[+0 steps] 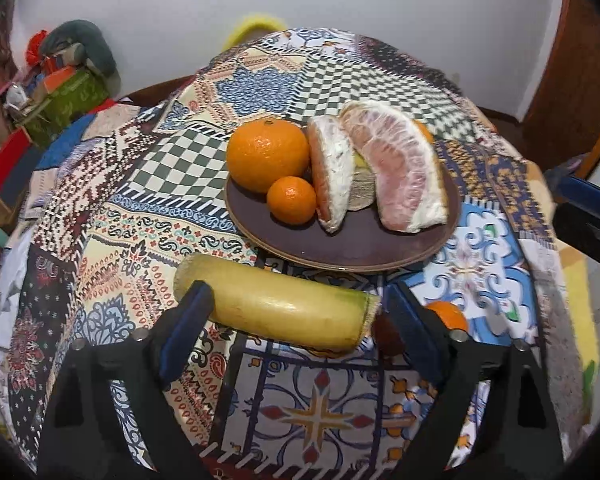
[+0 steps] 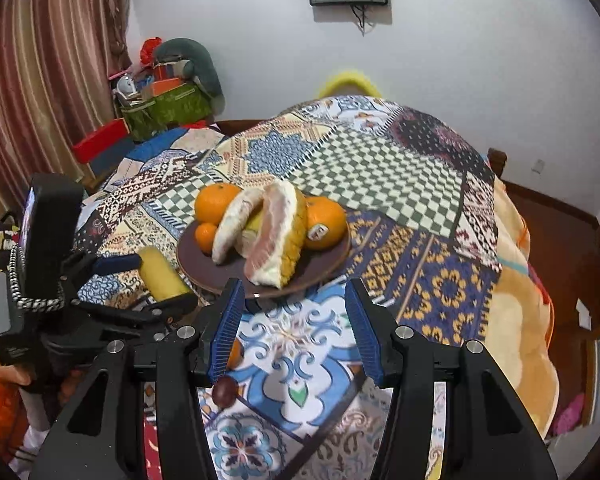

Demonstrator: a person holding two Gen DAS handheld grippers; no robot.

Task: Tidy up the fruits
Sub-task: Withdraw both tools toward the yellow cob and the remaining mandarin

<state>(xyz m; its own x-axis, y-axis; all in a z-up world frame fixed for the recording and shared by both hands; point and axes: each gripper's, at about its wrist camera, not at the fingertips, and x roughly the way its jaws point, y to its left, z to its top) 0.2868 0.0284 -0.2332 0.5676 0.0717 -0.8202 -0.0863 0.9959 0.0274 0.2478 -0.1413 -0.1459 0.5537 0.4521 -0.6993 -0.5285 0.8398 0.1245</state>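
A brown plate [image 1: 352, 248] holds a large orange [image 1: 266, 154], a small orange [image 1: 291, 200] and two peeled pomelo wedges [image 1: 400, 176]. My left gripper [image 1: 296, 316] has its blue pads on the two ends of a yellow cut fruit piece [image 1: 276, 306], just before the plate. A small orange [image 1: 448, 316] and a dark red fruit [image 1: 384, 334] lie behind its right finger. My right gripper [image 2: 296, 324] is open and empty, just short of the plate [image 2: 332, 262]. The yellow piece [image 2: 162, 272] and left gripper show at its left. A dark fruit [image 2: 225, 392] lies by its left finger.
The table has a patchwork-patterned cloth [image 2: 380, 176]. A third orange with a sticker [image 2: 326, 222] sits at the plate's right side. A white wall is behind, boxes and clutter [image 2: 160, 96] at back left, and the table's right edge drops to a wooden floor [image 2: 556, 232].
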